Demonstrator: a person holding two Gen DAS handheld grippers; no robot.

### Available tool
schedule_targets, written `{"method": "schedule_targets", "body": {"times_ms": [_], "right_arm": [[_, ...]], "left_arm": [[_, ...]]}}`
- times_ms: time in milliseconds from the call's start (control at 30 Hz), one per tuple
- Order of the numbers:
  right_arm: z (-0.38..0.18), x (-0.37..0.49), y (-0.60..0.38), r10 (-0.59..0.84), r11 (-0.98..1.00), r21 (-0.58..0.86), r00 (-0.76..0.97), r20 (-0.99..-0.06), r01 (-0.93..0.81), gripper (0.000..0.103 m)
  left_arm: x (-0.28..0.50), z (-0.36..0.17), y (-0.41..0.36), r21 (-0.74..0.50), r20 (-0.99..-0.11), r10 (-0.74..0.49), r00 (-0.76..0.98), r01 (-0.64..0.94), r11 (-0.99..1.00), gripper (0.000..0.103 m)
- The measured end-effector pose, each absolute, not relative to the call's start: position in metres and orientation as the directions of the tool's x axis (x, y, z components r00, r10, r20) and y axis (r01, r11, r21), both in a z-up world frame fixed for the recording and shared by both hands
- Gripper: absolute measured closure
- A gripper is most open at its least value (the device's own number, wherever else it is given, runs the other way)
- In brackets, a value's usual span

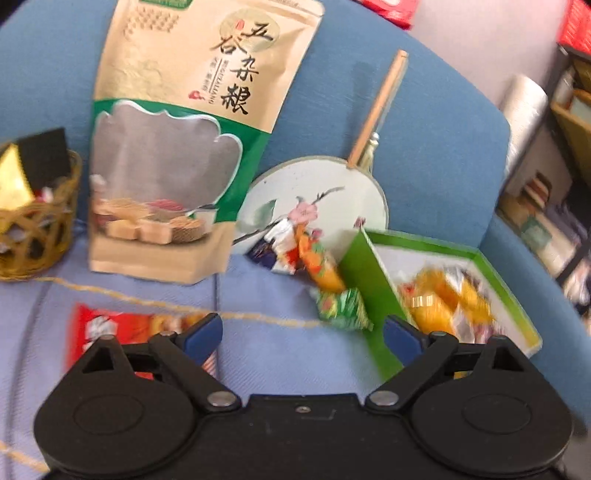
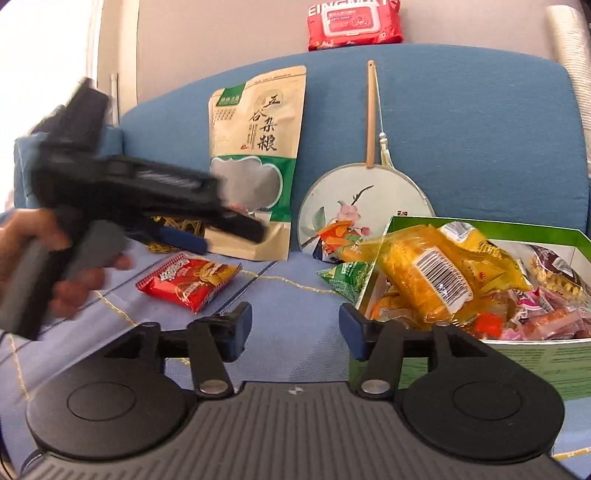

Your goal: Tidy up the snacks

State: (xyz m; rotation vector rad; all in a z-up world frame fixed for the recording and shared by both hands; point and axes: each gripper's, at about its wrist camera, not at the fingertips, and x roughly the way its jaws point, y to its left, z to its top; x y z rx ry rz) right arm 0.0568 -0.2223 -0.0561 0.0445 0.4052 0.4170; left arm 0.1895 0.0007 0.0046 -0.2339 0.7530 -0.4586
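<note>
A green box (image 2: pixel 546 360) full of wrapped snacks stands at the right on the blue sofa seat; its near wall (image 1: pixel 373 295) shows in the left wrist view. A red snack packet (image 2: pixel 190 282) lies flat on the seat at left, also as the red packet (image 1: pixel 129 326) under my left gripper's left finger. A green packet (image 1: pixel 343 304) and orange sweets (image 1: pixel 321 264) lie beside the box. My left gripper (image 1: pixel 303 334) is open with nothing between its fingers. My right gripper (image 2: pixel 295 326) is open and empty beside the box. A hand (image 2: pixel 55 269) holds the left gripper.
A tall beige and green grain pouch (image 1: pixel 177 140) leans on the sofa back. A round painted fan (image 1: pixel 317 199) with a wooden handle leans beside it. A wicker basket (image 1: pixel 33 229) sits far left. A red wipes pack (image 2: pixel 354 24) rests on the sofa top.
</note>
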Motion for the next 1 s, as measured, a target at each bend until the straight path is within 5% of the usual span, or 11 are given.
{"method": "schedule_targets", "body": {"times_ms": [167, 433, 700, 733, 800, 900, 1000], "right_arm": [[-0.038, 0.046, -0.248, 0.286, 0.958, 0.109, 0.925, -0.251, -0.266, 0.000], [-0.059, 0.078, -0.281, -0.053, 0.994, 0.074, 0.941, -0.334, 0.083, 0.000], [-0.063, 0.082, -0.296, -0.001, 0.977, 0.198, 0.930, -0.367, 0.079, 0.000], [-0.064, 0.084, -0.297, 0.005, 0.975, 0.207, 0.929, -0.369, 0.077, 0.000], [-0.064, 0.085, -0.297, 0.019, 0.971, 0.226, 0.926, -0.378, 0.072, 0.000], [-0.065, 0.086, -0.296, 0.023, 0.971, 0.227, 0.923, -0.384, 0.070, 0.000], [-0.065, 0.085, -0.296, 0.030, 0.969, 0.239, 0.921, -0.388, 0.069, 0.000]], "left_arm": [[0.224, -0.006, -0.017, -0.410, -0.591, -0.474, 0.652, 0.263, 0.873, 0.000], [0.266, -0.028, -0.038, -0.439, -0.593, -0.446, 0.670, 0.195, 0.877, 0.000], [0.310, -0.061, -0.052, -0.500, -0.630, -0.432, 0.645, 0.089, 0.861, 0.000], [0.312, -0.063, -0.051, -0.497, -0.620, -0.424, 0.660, 0.087, 0.863, 0.005], [0.316, -0.067, -0.054, -0.467, -0.635, -0.432, 0.640, 0.127, 0.875, 0.051], [0.305, -0.066, -0.050, -0.479, -0.613, -0.511, 0.603, 0.230, 0.847, 0.073], [0.277, -0.065, -0.039, -0.490, -0.598, -0.583, 0.550, 0.325, 0.809, 0.081]]}}
